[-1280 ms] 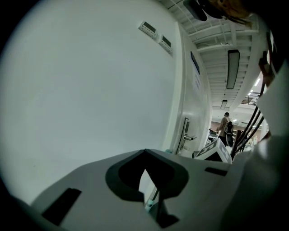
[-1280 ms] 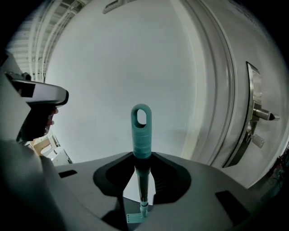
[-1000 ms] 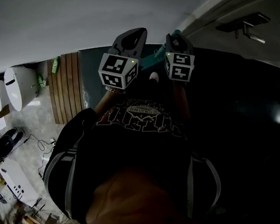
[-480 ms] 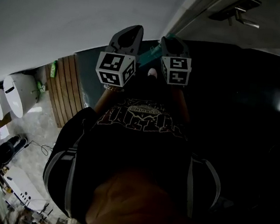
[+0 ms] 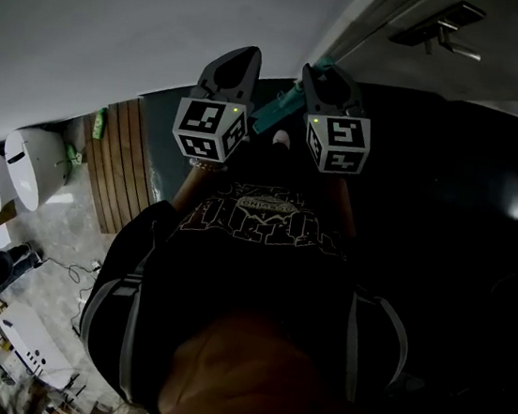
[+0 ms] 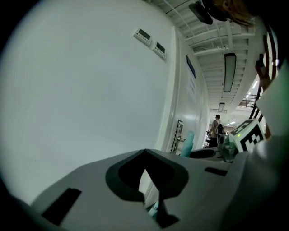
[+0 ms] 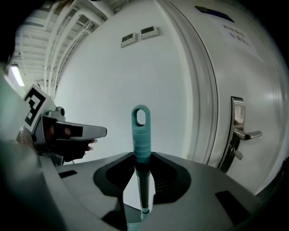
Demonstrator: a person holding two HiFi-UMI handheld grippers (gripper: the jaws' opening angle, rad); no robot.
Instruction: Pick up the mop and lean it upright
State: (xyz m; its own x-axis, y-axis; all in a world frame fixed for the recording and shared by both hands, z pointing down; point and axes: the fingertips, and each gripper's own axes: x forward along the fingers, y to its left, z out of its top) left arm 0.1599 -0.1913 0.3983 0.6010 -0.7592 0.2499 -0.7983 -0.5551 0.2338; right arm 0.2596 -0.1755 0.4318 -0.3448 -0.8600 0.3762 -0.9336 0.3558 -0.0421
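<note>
Pinching the mop [image 7: 141, 135] near the lower end of its teal sleeve, the fingers [image 7: 104, 180] of the right gripper [image 7: 142, 159] close on it from both sides. The hanging loop stands upright just above the fingertips. The thinner shaft drops away below them. Beyond these fingers is a plain white wall [image 7: 149, 76]. To their right is a door [image 7: 253, 81] with a metal door handle [image 7: 241, 135], and high above them sit two small wall boxes [image 7: 135, 36].

To the left of the right fingers, well apart from the mop, is the left gripper [image 7: 74, 131], held by a hand [image 7: 76, 146]. In its own view the left gripper [image 6: 144, 157] has its fingers [image 6: 90, 189] pressed together at the tips. Only a thin slit opens behind the tips, and nothing is pinched in it. A sliver of teal shows low in that slit. To the right of these fingers the mop's teal end [image 6: 187, 144] rises beside the right gripper's marker cube [image 6: 248, 137]. Far beyond, a person [image 6: 217, 128] stands in a lit corridor.

From the head view the two grippers [image 5: 238, 61] [image 5: 328, 78] point at the wall side by side. The mop's shaft [image 5: 277, 109] slants back from the right fingers and passes between the two cubes. Behind the fingers comes a dark printed shirt [image 5: 257, 220]. Off to the left of it lie wooden slats [image 5: 123, 164].
</note>
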